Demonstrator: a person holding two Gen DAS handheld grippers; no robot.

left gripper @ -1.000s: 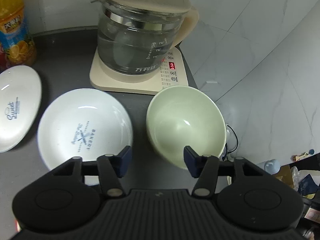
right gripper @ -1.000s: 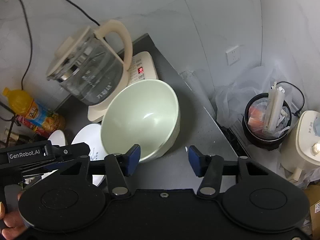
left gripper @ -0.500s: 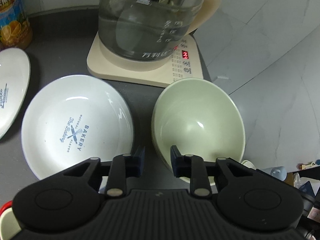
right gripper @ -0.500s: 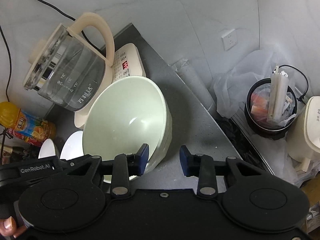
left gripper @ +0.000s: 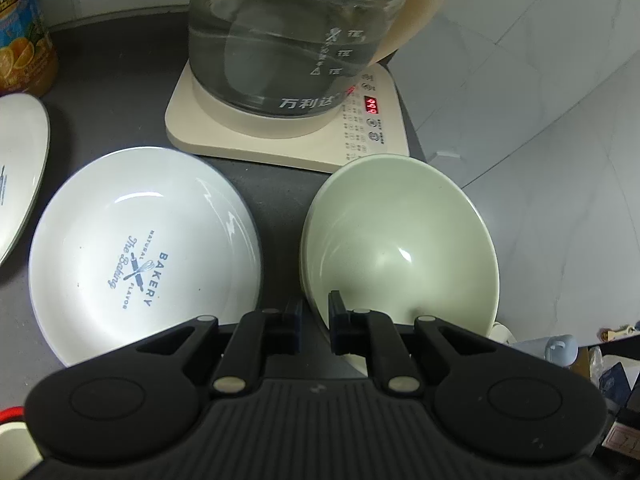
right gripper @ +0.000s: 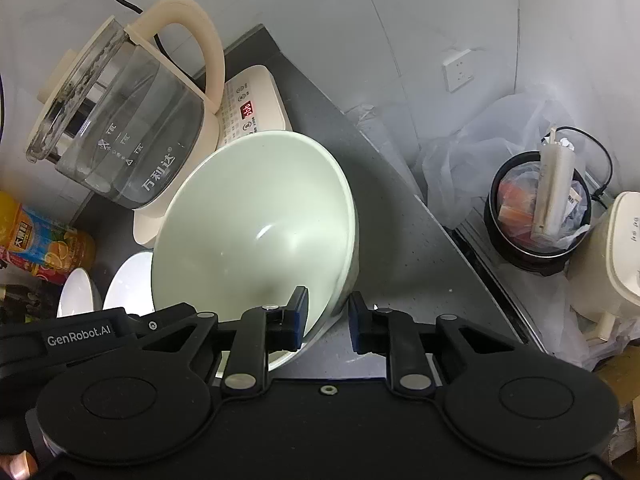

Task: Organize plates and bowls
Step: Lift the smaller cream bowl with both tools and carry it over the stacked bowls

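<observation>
The pale green bowl [left gripper: 400,240] is sitting on the dark worktop [left gripper: 120,92], just beside the white bakery plate [left gripper: 144,248]. Both the left tongs [left gripper: 313,320] and right tongs [right gripper: 327,318] are straddling its near rim, nearly closed; actual grip unclear. The glass kettle [left gripper: 288,40] is standing behind.

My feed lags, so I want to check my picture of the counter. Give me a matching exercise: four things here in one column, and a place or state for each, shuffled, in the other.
Things:
1. green bowl
2. bakery plate
3. glass kettle
4. juice bottle

Places or states:
A. stands on the cream base with the red display
B. at the far left of the counter, behind the plates
C. its near rim sits between both grippers' fingers
D. lies flat, left of the bowl, blue print facing up

Pairs: 1-C, 2-D, 3-A, 4-B
</observation>
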